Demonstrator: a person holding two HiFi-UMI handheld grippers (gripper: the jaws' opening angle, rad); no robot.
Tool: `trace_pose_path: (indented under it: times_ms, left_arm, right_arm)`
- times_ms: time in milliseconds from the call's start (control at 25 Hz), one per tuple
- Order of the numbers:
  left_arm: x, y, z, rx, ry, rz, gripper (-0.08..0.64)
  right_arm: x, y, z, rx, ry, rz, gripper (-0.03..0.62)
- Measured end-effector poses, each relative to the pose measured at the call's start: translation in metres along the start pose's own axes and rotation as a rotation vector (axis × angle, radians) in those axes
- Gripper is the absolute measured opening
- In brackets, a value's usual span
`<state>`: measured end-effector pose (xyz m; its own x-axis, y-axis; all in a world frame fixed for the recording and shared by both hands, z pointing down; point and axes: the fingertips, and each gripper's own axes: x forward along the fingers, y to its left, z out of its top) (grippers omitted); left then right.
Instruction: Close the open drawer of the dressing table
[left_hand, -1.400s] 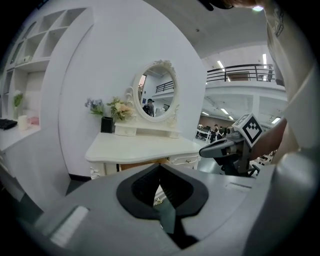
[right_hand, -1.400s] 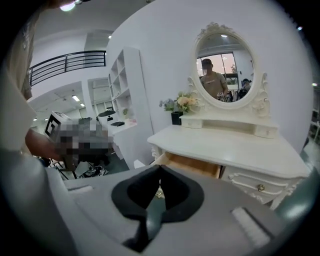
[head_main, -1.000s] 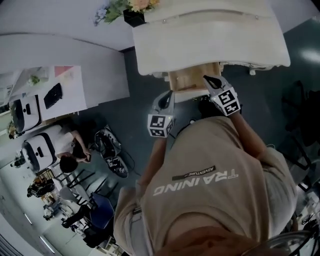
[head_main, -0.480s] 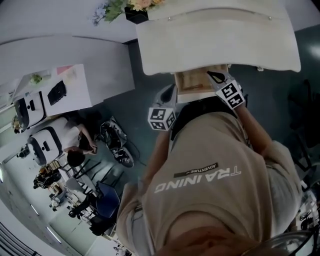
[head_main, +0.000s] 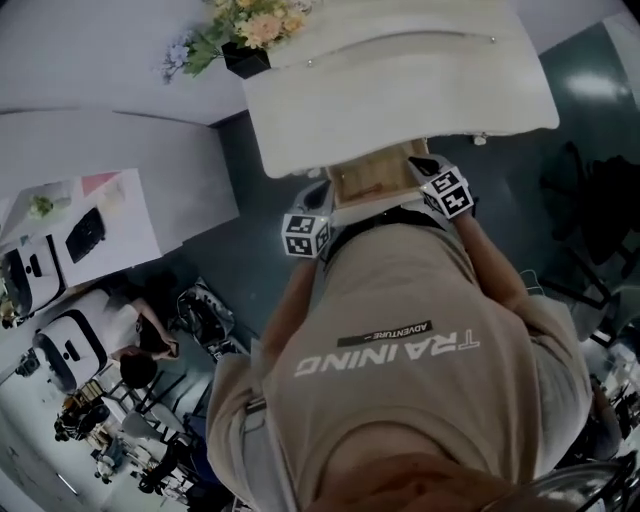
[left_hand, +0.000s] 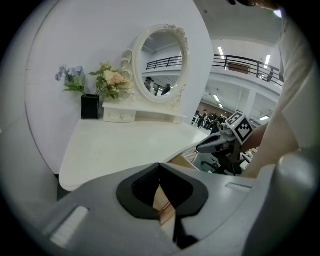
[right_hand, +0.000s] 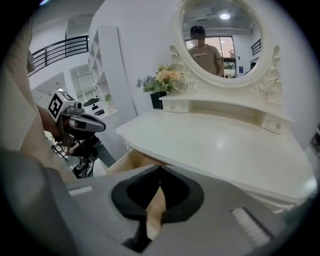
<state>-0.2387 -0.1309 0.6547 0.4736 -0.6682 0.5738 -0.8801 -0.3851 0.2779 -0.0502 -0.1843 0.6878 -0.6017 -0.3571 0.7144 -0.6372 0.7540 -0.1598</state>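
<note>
The drawer (head_main: 372, 180) juts out from under the white dressing table top (head_main: 400, 90), at 12 o'clock from the person's chest in the head view, with its bare wooden inside open to sight. A second ago the left gripper (head_main: 318, 197) stood off from the drawer's front corner. Now it sits just beside that corner, at 9 o'clock of the drawer. The right gripper (head_main: 426, 164) is at 3 o'clock, hard by the other corner, and the person has leaned in closer. Whether the drawer has slid in at all I cannot tell, since the head camera has shifted as well. Wood showing beyond the table edge suggests the push is at most begun and the closing is yet to do. In each gripper's own view the jaws are clenched tip to tip with nothing between them, and the drawer's wood shows through the gap below, for the left gripper (left_hand: 160, 165) and the right gripper (right_hand: 160, 168) alike. Counted: one open drawer, two grippers, one oval mirror (left_hand: 161, 62) and one black vase (left_hand: 90, 106) of flowers at 11 o'clock on the top.
</note>
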Motion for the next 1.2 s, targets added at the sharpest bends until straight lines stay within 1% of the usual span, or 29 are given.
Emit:
trace_pose_path:
  times_ms: [80, 200, 320, 480, 600, 680, 800, 920, 1000, 1080, 1200]
  left_arm:
    - [0.01, 0.004, -0.016, -0.008, 0.047, -0.038, 0.0]
    - [0.019, -0.003, -0.053, -0.057, 0.135, -0.102, 0.0]
    - [0.022, -0.005, -0.077, -0.077, 0.186, -0.151, 0.0]
    - [0.011, -0.014, -0.106, -0.125, 0.232, -0.203, 0.0]
    - [-0.005, -0.012, -0.127, -0.145, 0.277, -0.196, 0.0]
    - [-0.016, -0.009, -0.144, -0.16, 0.316, -0.175, 0.0]
    - [-0.026, -0.003, -0.174, -0.186, 0.381, -0.142, 0.0]
    - [-0.026, 0.001, -0.199, -0.225, 0.436, -0.132, 0.0]
    - [-0.022, 0.002, -0.209, -0.248, 0.454, -0.14, 0.0]
    - [-0.016, 0.004, -0.216, -0.274, 0.467, -0.132, 0.0]
    - [-0.008, 0.009, -0.224, -0.327, 0.493, -0.106, 0.0]
  right_arm:
    - [0.006, 0.002, -0.017, 0.035, 0.031, -0.016, 0.005]
    - [0.008, 0.014, -0.059, 0.123, 0.106, -0.01, 0.005]
    - [0.016, 0.027, -0.09, 0.193, 0.154, 0.032, 0.005]
    - [0.016, 0.048, -0.138, 0.209, 0.212, 0.098, 0.005]
    - [0.014, 0.062, -0.168, 0.19, 0.299, 0.164, 0.005]
    - [0.017, 0.062, -0.187, 0.192, 0.353, 0.18, 0.005]
    - [0.024, 0.051, -0.21, 0.254, 0.402, 0.18, 0.005]
    - [0.032, 0.035, -0.214, 0.353, 0.417, 0.169, 0.005]
    - [0.037, 0.029, -0.208, 0.384, 0.429, 0.179, 0.005]
    - [0.039, 0.03, -0.206, 0.374, 0.459, 0.201, 0.005]
    - [0.039, 0.031, -0.209, 0.333, 0.499, 0.2, 0.005]
